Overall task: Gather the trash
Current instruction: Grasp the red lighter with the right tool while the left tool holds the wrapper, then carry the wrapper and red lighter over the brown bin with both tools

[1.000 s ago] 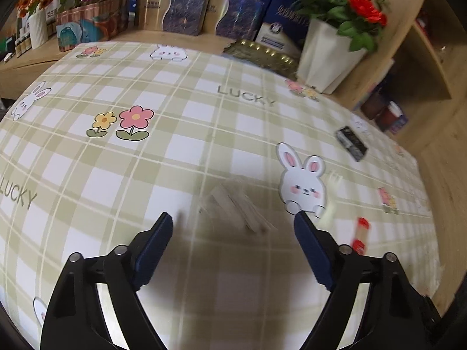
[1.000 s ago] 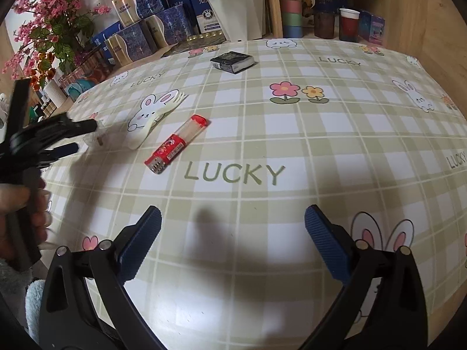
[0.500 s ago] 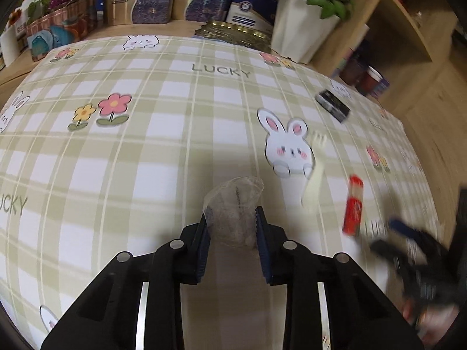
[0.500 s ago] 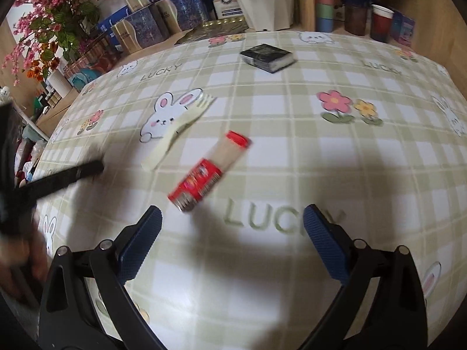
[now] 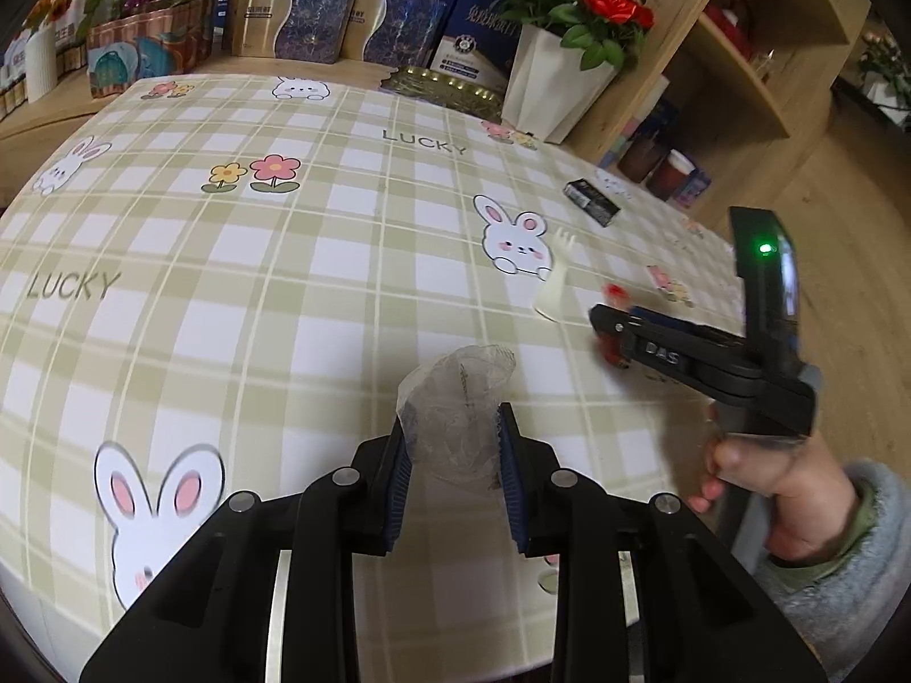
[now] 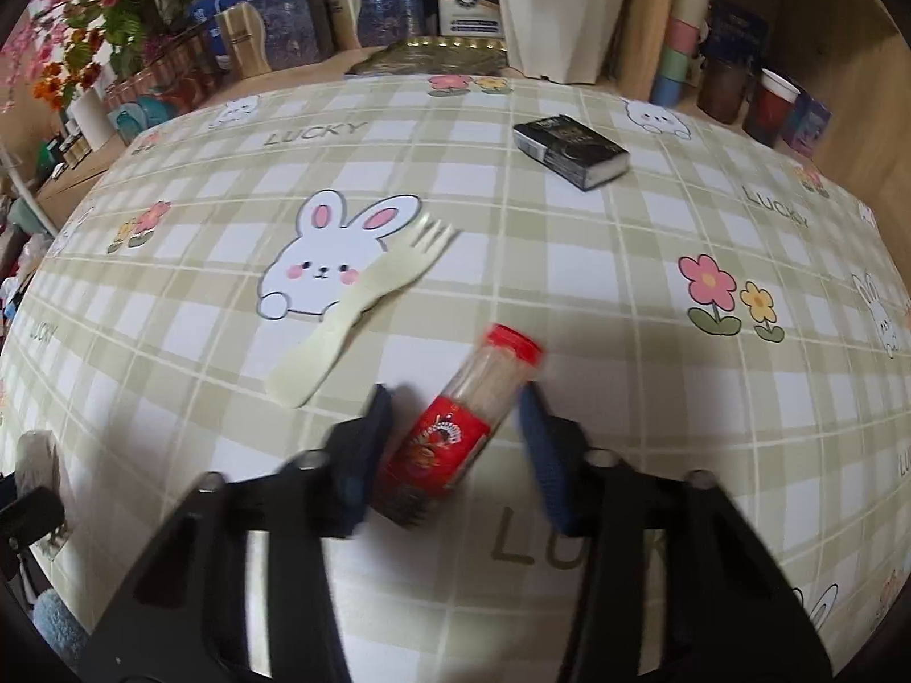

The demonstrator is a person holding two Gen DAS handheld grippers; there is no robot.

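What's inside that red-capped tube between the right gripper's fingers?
Above the red label, the clear tube shows pale, thin sticks packed lengthwise, blurred. The label hides the lower part. The right gripper, jaws just closing, straddles it; contact is unclear.

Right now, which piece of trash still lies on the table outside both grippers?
The pale plastic fork and the black box; the clear wrapper and the red-capped tube sit between jaws.

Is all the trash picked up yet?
Not yet. The left gripper holds a crumpled clear plastic wrapper. The right gripper's jaws have just been closing around the red-capped tube. The plastic fork and black box lie untouched on the tablecloth.
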